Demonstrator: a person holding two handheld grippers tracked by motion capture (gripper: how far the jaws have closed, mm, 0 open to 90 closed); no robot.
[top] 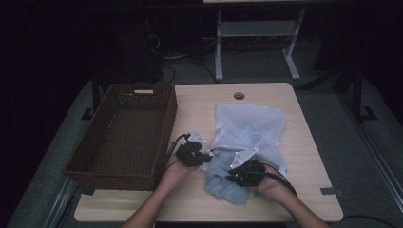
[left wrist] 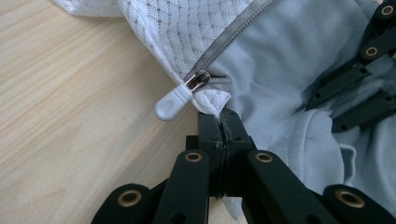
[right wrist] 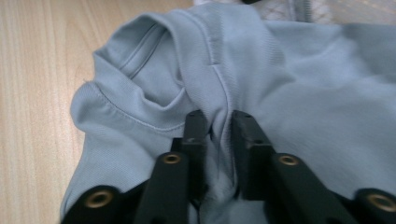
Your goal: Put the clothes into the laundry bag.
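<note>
A wicker basket (top: pixel 124 133) waits empty at the table's (top: pixel 199 104) left edge. Your left gripper (top: pixel 192 153) is clamped on the hem of the mesh bag (top: pixel 249 126), just below the zip pull (left wrist: pixel 173 102), near the front edge. Your right gripper (top: pixel 247 173) pinches a fold of the blue shirt (right wrist: pixel 299 84) between narrowed jaws. Hold the bag mouth steady and taut, and feed the shirt in fold by fold.

White mesh laundry bag (top: pixel 249 128) lies flat on the worktop, zipper (left wrist: pixel 224 42) open; a crumpled pale-blue garment (top: pixel 223 180), perhaps a shirt, spills from its mouth.
</note>
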